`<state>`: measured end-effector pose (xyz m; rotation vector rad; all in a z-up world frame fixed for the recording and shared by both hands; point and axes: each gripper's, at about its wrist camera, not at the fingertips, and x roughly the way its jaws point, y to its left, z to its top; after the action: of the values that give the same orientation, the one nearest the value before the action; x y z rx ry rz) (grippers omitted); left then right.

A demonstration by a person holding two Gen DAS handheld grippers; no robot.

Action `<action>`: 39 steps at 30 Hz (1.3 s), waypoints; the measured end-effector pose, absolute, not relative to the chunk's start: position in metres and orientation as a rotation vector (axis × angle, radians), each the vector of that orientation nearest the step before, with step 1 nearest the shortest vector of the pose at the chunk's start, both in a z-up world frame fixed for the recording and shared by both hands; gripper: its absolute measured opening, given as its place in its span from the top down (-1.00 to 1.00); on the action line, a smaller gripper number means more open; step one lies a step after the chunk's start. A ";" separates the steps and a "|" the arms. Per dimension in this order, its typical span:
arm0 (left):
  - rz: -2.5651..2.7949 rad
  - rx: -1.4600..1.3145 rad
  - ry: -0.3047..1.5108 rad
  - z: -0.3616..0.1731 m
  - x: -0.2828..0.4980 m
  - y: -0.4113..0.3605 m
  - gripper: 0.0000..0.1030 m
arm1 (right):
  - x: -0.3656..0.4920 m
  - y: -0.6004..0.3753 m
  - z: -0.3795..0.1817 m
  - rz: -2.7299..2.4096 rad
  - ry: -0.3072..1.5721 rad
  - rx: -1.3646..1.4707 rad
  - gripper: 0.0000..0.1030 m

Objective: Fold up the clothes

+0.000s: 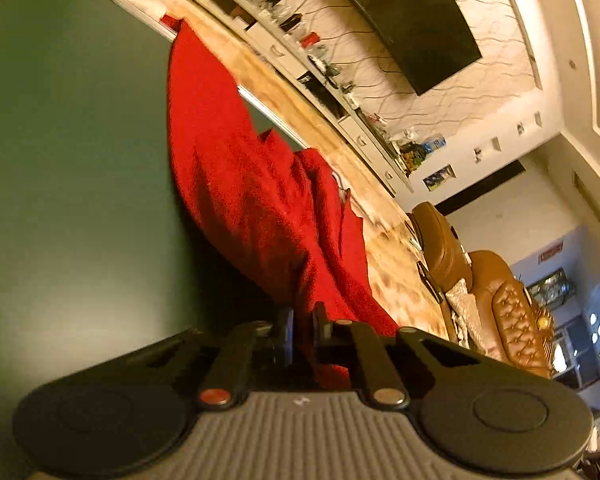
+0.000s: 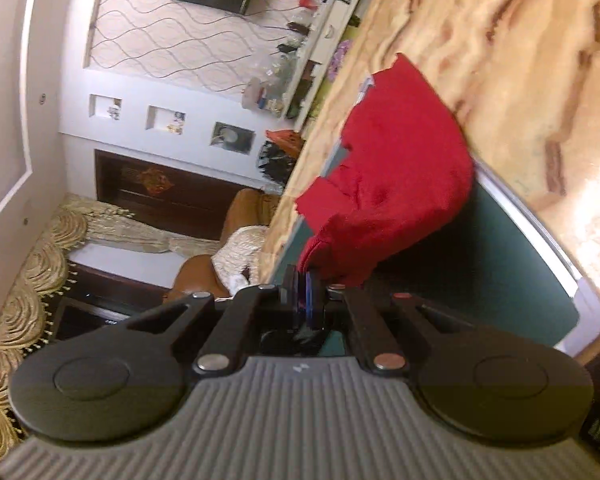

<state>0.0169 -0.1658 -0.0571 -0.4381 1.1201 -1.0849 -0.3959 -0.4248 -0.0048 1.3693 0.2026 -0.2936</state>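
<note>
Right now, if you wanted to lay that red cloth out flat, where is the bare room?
The dark green surface lies bare beside the red garment. More green shows between the garment and its pale rim. It is crowded by each hand-held gripper, left and right, where bunched cloth is pinched.

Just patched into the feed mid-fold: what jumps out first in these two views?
The red garment dominates both views, draped over a green mat and trailing past its edge. Both tongs are clamped on it: the left tongs pinch an end at bottom centre, the right tongs grip its lower hem. A dark TV hangs on the far wall.
</note>
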 end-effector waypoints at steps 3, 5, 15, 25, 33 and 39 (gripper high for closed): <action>-1.088 -0.482 1.131 -0.051 0.018 -0.152 0.38 | -0.400 -0.425 -0.007 -0.284 0.196 1.381 0.89; -1.059 -0.534 1.147 -0.055 0.021 -0.149 0.02 | -0.400 -0.426 -0.006 -0.261 0.186 1.400 0.89; -0.882 -0.850 1.305 -0.112 -0.031 -0.129 -0.09 | -0.375 -0.426 0.041 -0.153 0.196 1.377 0.89; -0.816 -1.248 1.265 -0.164 -0.041 -0.148 -0.20 | -0.377 -0.426 0.056 -0.123 0.191 1.384 0.89; -0.858 -1.261 1.225 -0.177 -0.036 -0.160 0.41 | -0.384 -0.426 0.051 -0.140 0.182 1.396 0.89; -0.900 -1.203 1.171 -0.159 -0.029 -0.128 0.37 | -0.391 -0.427 0.041 -0.162 0.177 1.412 0.89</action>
<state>-0.0295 -0.1278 -0.1590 -1.2033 1.1709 -0.9004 -0.3906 -0.4266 0.0408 1.4124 0.1774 -0.1625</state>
